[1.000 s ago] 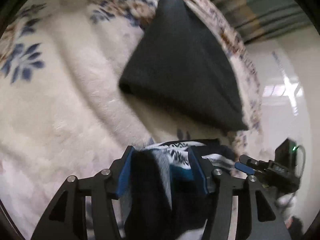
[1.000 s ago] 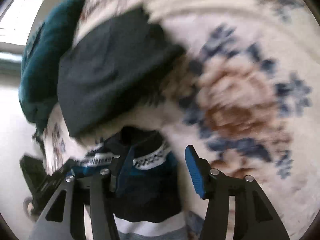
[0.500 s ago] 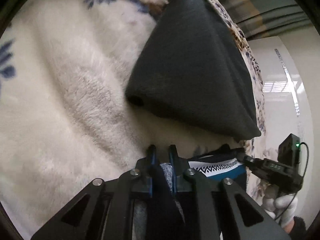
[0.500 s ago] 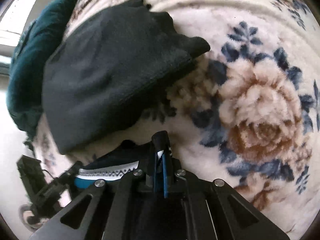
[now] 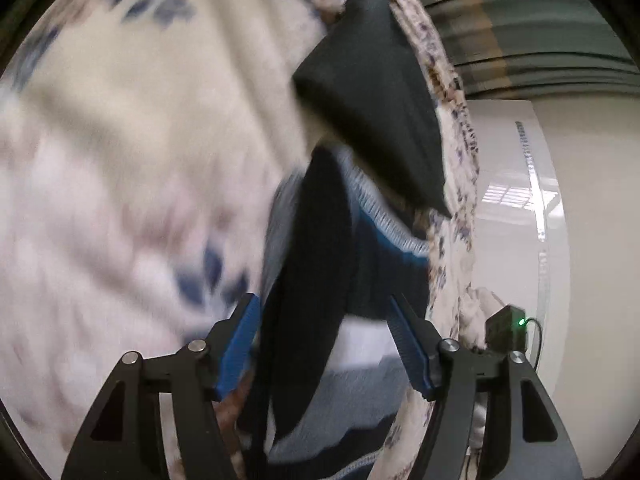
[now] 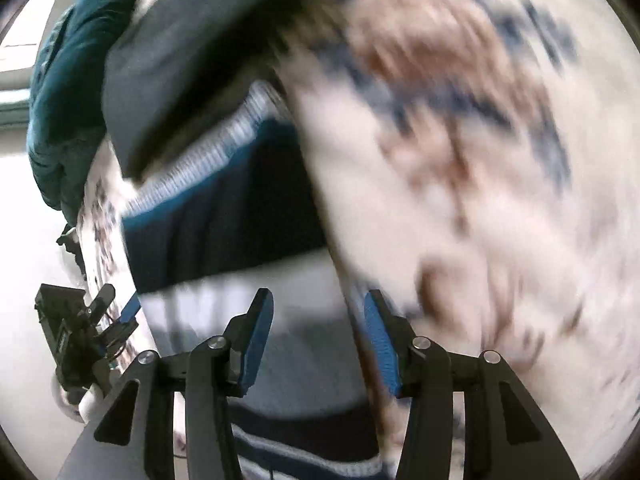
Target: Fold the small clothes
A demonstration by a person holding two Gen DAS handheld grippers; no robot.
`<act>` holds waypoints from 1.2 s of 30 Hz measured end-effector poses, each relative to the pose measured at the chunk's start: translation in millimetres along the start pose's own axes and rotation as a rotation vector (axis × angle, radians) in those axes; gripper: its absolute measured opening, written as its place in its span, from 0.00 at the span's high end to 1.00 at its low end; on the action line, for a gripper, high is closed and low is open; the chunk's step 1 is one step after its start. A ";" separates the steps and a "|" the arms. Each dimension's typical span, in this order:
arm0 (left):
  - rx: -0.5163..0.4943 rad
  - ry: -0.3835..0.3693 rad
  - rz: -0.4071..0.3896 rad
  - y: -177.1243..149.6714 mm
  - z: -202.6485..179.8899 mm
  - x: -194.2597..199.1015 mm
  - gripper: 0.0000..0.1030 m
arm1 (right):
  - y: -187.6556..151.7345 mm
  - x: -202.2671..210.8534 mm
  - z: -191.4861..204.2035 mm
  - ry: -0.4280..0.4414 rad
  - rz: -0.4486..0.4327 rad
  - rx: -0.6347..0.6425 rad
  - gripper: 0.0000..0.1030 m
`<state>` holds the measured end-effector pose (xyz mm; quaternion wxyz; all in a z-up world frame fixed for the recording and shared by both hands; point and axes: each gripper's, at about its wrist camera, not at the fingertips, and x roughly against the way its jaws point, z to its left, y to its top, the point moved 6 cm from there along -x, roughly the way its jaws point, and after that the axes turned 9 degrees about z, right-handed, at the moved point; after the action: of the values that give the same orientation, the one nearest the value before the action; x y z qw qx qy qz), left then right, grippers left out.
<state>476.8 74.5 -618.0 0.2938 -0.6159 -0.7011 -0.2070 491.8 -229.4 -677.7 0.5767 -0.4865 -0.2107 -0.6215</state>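
Striped sweater (image 5: 344, 280) lies between both grippers' just-opened fingers (image 5: 240, 344), unpinched, angled down over it.

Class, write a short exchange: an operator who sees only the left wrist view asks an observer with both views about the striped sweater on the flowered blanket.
Operator: Is the right gripper gripping the striped sweater?
Observer: No. It is open. Its jaws have just been opening, and the sweater's pale band lies loose between them.
Operator: Is anything beyond the dark grey cloth?
Observer: Yes, a teal cloth lies past it, by the edge of the flowered blanket.
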 end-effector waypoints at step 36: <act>0.029 0.317 0.118 -310.1 54.2 51.6 0.24 | -317.2 -68.7 -97.1 0.089 0.222 -0.058 0.37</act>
<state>159.3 99.9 -601.6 0.4210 -0.6115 -0.6114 -0.2738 154.7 -196.2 -683.5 0.6365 -0.4953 -0.1115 -0.5806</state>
